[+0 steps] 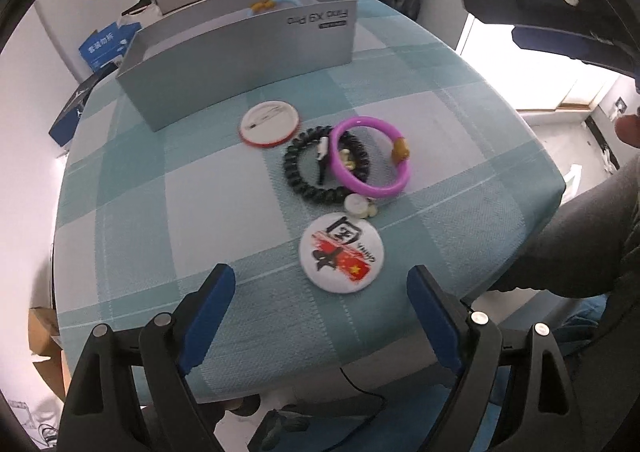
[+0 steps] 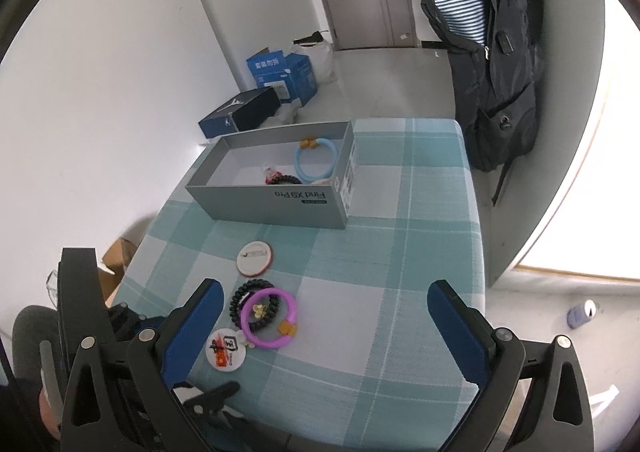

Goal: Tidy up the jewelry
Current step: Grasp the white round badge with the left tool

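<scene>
table: checked teal cloth under everything; i hang over its near edge with both tools.
box: grey open box at the far side, its long axis across my view; a light blue bangle and a dark beaded piece already lie inside it.
loose pile: mid-table, well apart from the box and between it and me.
purple bangle: purple bangle lies flat, partly on top of the black bead bracelet; its amber charm faces away from the box.
badges: printed round badge nearest my left tool, just beside the bracelets; second badge, back side up, on the box side of the pile.
left jaws: my left gripper stands wide with nothing between the pads, tilted steeply down.
right jaws: my right gripper also stands wide and empty, with the pile off toward its left pad.
key relation: the printed badge sits just ahead of my left pads and roughly centred between them, so i judge the left hand is nearer and better lined up than the right.
next move, my guess: lower the left tool over the badge and close on its rim; it is thin and flat, so the pads may slip off it.
</scene>
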